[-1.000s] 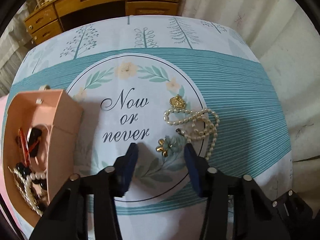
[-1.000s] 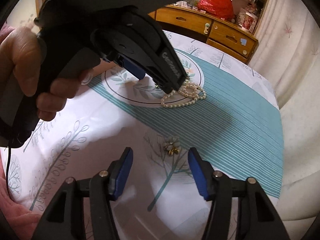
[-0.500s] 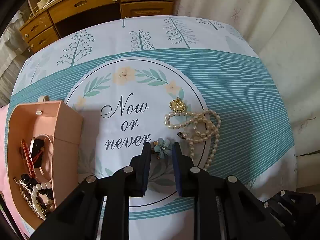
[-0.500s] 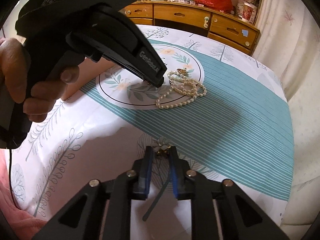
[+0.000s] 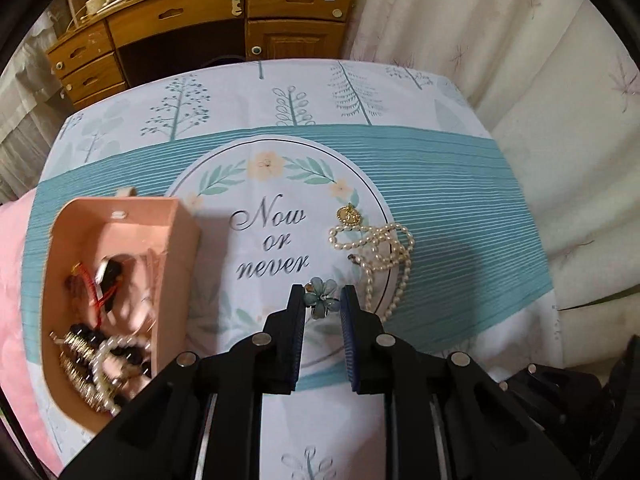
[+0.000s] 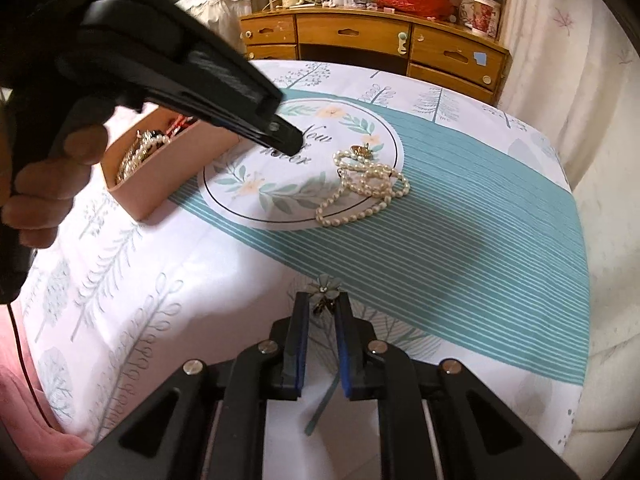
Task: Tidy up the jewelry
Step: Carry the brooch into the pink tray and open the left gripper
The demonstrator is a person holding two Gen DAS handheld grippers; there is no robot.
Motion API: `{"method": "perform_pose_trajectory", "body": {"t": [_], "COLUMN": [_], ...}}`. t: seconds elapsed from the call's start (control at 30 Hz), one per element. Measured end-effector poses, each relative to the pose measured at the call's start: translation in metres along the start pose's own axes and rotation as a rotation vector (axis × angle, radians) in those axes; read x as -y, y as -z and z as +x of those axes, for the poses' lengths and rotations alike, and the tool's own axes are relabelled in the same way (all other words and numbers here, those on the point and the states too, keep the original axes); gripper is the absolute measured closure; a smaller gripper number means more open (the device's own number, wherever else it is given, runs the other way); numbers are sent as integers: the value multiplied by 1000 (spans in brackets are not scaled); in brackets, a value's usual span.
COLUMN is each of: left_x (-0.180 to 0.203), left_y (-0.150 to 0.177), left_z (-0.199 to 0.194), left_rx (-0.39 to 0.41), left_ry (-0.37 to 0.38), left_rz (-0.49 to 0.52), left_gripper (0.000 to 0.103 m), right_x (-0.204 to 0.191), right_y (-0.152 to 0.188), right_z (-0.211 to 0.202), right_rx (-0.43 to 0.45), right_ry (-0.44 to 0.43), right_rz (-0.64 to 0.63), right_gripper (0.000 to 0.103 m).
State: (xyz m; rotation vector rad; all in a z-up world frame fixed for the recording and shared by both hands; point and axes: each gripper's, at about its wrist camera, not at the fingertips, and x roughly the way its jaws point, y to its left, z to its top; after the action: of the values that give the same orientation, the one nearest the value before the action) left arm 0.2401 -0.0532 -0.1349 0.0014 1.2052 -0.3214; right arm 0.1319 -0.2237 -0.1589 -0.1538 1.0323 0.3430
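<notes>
Left gripper (image 5: 322,296) clenched on a blue flower earring (image 5: 320,298), petals pinched between the blue pads at the very tips of the fingers (image 5: 297,320); jaws just narrowed around it, earring seen against the lower edge of the round "Now or never" print (image 5: 272,240). Right gripper (image 6: 322,305) likewise clamped on a second flower earring (image 6: 325,292), pale petals poking out above the tips, a dark gold part caught between the fingers (image 6: 301,328); those jaws also just drawn in, at the near side of the counter (image 6: 160,280), well short of the print. Cannot tell from either view whether the earrings touch the cloth. Pearl necklace (image 5: 380,256) heaped in loose loops over the right rim of the print, half on the teal stripes, with a gold pendant (image 5: 347,216) touching its upper end. Pink jewelry box (image 5: 120,280) open, just left of the print, holding a red cord, dark beads, a gold chain and a pearl strand. Seen from the right wrist, the left gripper reaching in from the upper left, grasped by a hand (image 6: 44,184), its tip over the lettering of the print. Wooden drawer unit (image 5: 208,28) beyond the far edge of the counter, pale curtain (image 5: 500,60) to the right of it, pink fabric (image 5: 12,280) at the left edge beside the box.
</notes>
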Motion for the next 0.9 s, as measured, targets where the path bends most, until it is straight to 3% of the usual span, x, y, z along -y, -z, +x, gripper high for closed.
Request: {"method": "perform_pose_trajectory", "body": {"t": [0.53, 0.9], "left_x": [-49, -95], "left_y": [41, 54], "left_z": [-88, -129], "left_rx": [59, 85], "left_ry": [2, 53], "left_rz": [-58, 21], "left_gripper": [88, 88], "right_x": [-27, -75], "right_y": [-37, -67], "right_z": [-43, -59], "right_rx": [130, 184], "right_ry": [-66, -30], "right_rz": [183, 254], "right_gripper": [90, 90]}}
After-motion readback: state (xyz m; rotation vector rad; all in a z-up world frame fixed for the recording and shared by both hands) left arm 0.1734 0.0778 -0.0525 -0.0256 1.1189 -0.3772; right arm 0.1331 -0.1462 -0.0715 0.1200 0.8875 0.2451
